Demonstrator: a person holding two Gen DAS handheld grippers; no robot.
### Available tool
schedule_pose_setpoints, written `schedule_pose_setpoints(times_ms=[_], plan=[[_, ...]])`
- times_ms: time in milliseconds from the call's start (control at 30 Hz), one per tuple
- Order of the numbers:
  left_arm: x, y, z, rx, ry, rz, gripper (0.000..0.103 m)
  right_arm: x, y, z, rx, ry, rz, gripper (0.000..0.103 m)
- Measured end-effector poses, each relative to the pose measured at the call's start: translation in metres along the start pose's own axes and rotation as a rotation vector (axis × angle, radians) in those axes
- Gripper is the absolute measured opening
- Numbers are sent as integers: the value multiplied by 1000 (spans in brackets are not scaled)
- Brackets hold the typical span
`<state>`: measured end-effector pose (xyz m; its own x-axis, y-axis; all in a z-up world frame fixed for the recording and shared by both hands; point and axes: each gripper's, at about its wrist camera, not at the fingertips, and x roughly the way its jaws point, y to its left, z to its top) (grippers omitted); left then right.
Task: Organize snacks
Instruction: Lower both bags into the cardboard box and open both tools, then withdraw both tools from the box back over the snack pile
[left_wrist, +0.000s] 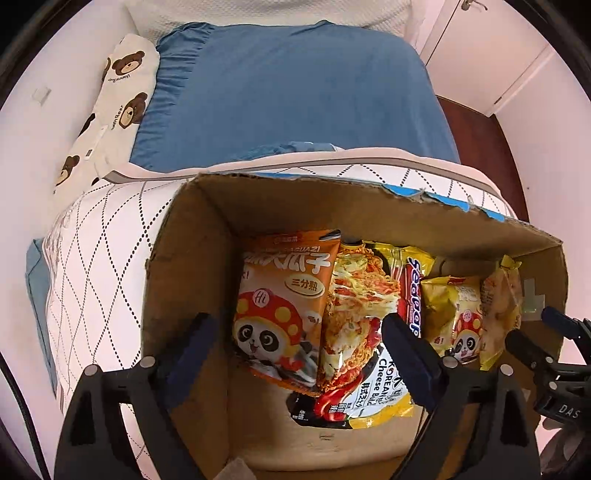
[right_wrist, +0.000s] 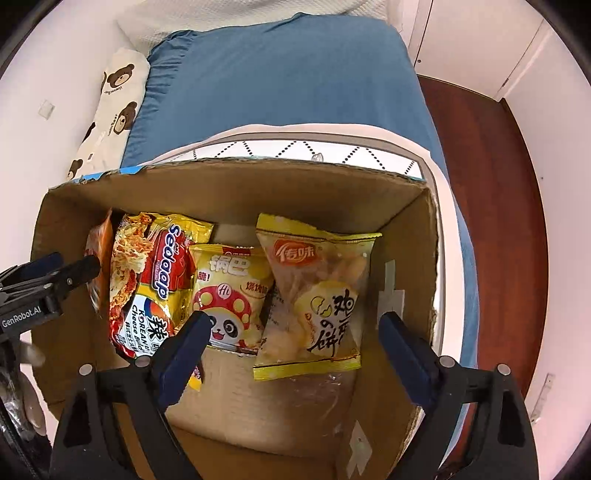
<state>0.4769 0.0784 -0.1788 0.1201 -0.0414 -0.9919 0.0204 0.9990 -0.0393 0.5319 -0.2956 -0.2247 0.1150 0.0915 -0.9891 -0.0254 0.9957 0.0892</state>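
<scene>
Snack packets (right_wrist: 236, 291) lie in cardboard box (right_wrist: 413, 236) below left gripper (left_wrist: 299, 343) and right gripper (right_wrist: 291, 339); both jaws apart, empty.

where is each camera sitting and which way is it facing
Left wrist view: on the left tongs, facing down into the cardboard box over the orange seed packet; own open fingers show, with the right tongs at the right edge.
Right wrist view: on the right tongs, facing down over the box's right half and the yellow biscuit packet; own open fingers show, with the left tongs at the left edge.
Shared: box, Sedaap noodle packet, blue bed sheet.
</scene>
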Motion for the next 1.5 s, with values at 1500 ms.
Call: schedule_pose_setpoints(times_ms=[1500], plan=[[-176, -23, -226, 74, -487, -82, 93, -172, 49, -248, 36, -487, 51, 94]])
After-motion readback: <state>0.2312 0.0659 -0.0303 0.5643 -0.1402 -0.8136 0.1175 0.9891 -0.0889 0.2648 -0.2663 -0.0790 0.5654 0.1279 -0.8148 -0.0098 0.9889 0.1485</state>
